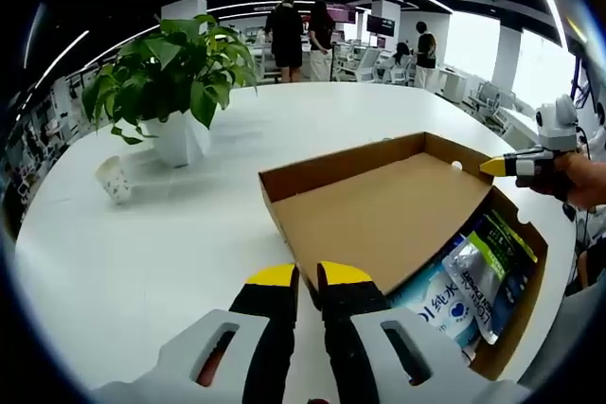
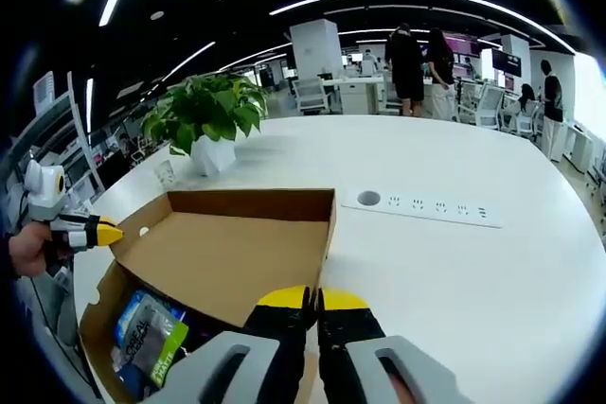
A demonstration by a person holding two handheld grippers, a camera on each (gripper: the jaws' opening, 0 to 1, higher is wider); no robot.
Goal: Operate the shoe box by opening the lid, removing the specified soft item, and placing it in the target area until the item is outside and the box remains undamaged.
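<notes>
A brown cardboard shoe box lies on the white table with its lid swung up and held open. My left gripper has its yellow-tipped jaws closed on the lid's near edge. The right gripper, held by a hand, meets the lid's far right edge. In the right gripper view my right gripper is shut on the lid, and the left gripper touches the lid's left corner. Soft blue, white and green pouches lie inside the box under the lid.
A potted green plant and a small white cup stand on the table beyond the box. A socket strip is set into the tabletop. People stand far off.
</notes>
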